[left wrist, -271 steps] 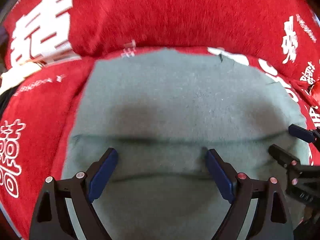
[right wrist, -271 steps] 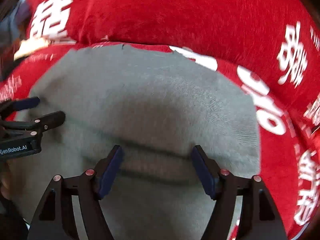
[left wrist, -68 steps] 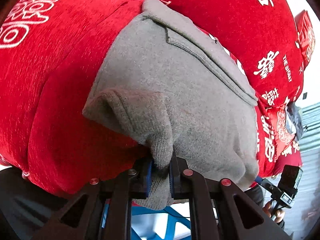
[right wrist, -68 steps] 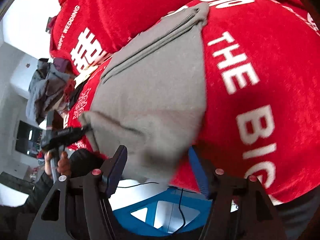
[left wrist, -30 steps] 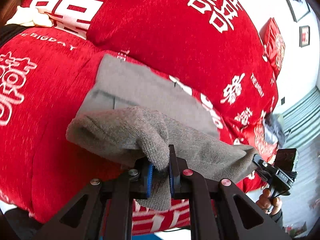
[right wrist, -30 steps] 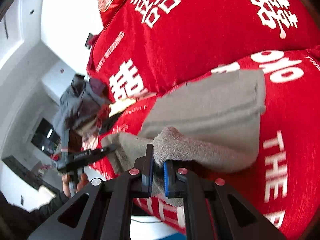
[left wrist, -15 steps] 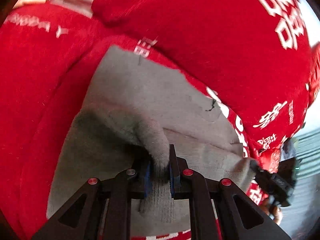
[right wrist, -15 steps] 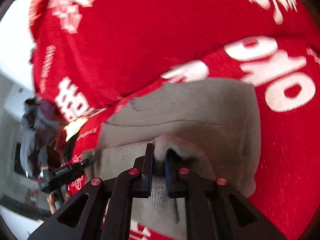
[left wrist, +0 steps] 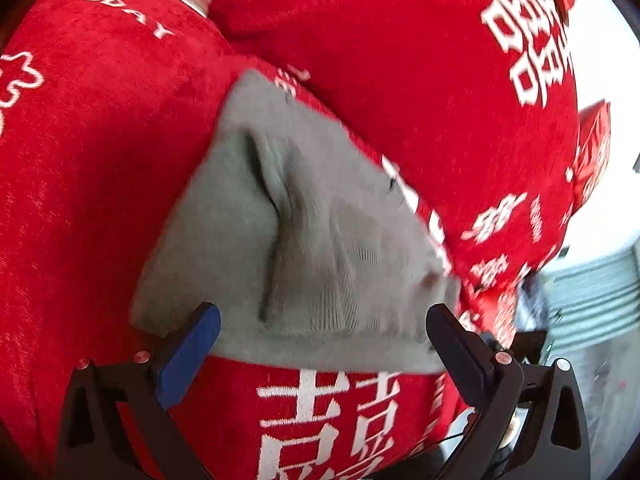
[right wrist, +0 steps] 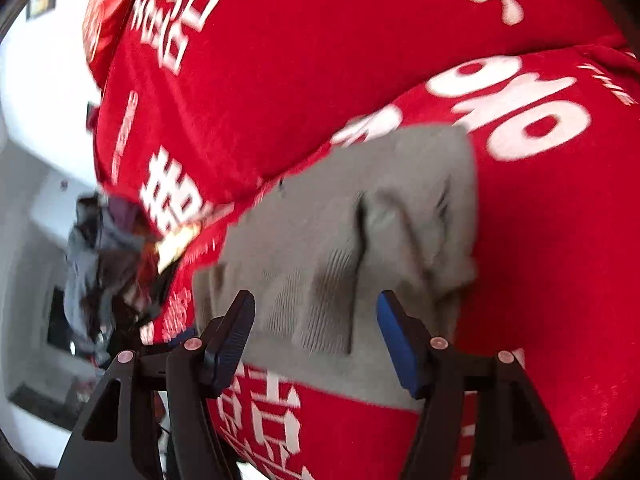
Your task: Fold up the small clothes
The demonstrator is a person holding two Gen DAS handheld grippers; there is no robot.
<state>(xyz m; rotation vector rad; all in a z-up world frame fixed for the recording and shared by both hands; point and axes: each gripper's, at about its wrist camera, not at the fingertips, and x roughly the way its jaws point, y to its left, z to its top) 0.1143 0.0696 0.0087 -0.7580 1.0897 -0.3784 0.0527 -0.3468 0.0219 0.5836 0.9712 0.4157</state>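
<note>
A small grey knitted garment (left wrist: 304,248) lies folded over on itself on the red seat cushion (left wrist: 92,168), with a raised crease running across its top layer. My left gripper (left wrist: 322,322) hovers over its near edge, jaws opening wide, and the cloth has dropped free of the pads. In the right wrist view the same grey garment (right wrist: 352,248) lies loose and rumpled. My right gripper (right wrist: 316,322) is over its near edge, jaws opening, pads clear of the fabric.
A red back cushion (left wrist: 420,60) with white characters rises right behind the garment. The seat's front edge (left wrist: 320,412) curves down under both grippers. A heap of dark clothes (right wrist: 104,256) lies off the sofa's left end. White wall and grey shutters (left wrist: 596,304) stand at the right.
Both grippers were shut on the garment's lifted edge and carried it forward over the lower part. Now both have let go and spread apart, and the cloth lies folded on the cushion.
</note>
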